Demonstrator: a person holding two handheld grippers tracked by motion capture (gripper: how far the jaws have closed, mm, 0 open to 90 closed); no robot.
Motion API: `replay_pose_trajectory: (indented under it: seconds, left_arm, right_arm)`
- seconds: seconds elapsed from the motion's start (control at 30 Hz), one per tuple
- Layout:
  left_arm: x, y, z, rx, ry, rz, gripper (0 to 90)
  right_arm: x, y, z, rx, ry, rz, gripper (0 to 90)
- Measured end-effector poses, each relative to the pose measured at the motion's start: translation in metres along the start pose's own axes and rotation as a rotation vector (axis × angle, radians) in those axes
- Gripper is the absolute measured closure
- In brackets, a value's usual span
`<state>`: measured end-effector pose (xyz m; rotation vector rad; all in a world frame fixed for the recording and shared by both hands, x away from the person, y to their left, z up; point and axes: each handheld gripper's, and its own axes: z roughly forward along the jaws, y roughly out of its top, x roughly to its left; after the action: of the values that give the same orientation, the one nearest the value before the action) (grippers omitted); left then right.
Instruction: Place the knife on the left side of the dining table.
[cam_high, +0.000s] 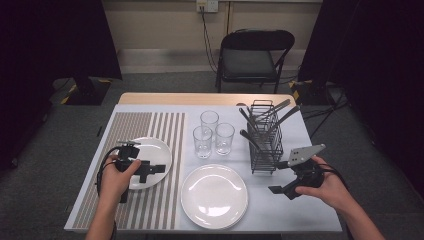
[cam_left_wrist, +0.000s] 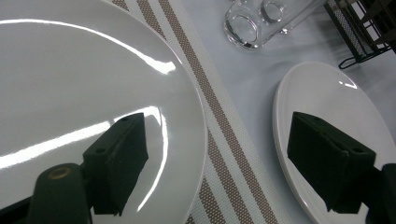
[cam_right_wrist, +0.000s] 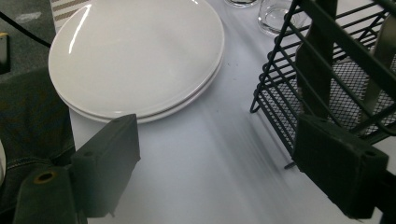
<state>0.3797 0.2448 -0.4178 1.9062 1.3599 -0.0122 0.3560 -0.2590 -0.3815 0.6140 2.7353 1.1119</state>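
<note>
Around: the wire cutlery rack (cam_high: 265, 145) sits at the right, just far-left of the right gripper (cam_high: 283, 190), with dark-handled utensils (cam_high: 276, 114) sticking out the top. A folding chair (cam_high: 254, 56) stands beyond the far edge of the worktop (cam_high: 300, 210).
In the way: nothing lies between the left gripper (cam_high: 156, 169) and the plate under it. The rack's near corner is right next to the right gripper's far jaw in the right gripper view.
Left plate: the left plate (cam_high: 149, 161) is plain glossy white, round, lying on the striped placemat (cam_high: 127, 200) at the near left.
Left gripper: jaws spread wide, holding nothing. One hangs over that plate's inside, the other past its rim over the stripes and toward the stack.
Right gripper: wide open too, gripping nothing, over bare cloth between the plate stack (cam_high: 214, 196) and the rack.
Stack: white plates at near centre. The right gripper view shows two rims, so looks like two.
Count: three clear glasses (cam_high: 213, 134) bunched at centre, one rack, one single plate, one stack. Can't count the utensils for sure.
</note>
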Motion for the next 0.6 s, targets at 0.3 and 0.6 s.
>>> replay_pose_trajectory:
  seconds: [0.3,0.6]
  left_arm:
    - [-0.004,0.0,0.006,0.021,-0.011,0.007,20.0]
    - [-0.005,-0.001,0.009,0.038,-0.018,0.017,20.0]
  right_arm:
    - [-0.003,0.006,-0.007,-0.008,0.009,0.004,14.5]
    - [-0.003,0.013,-0.012,0.002,0.016,-0.003,15.0]
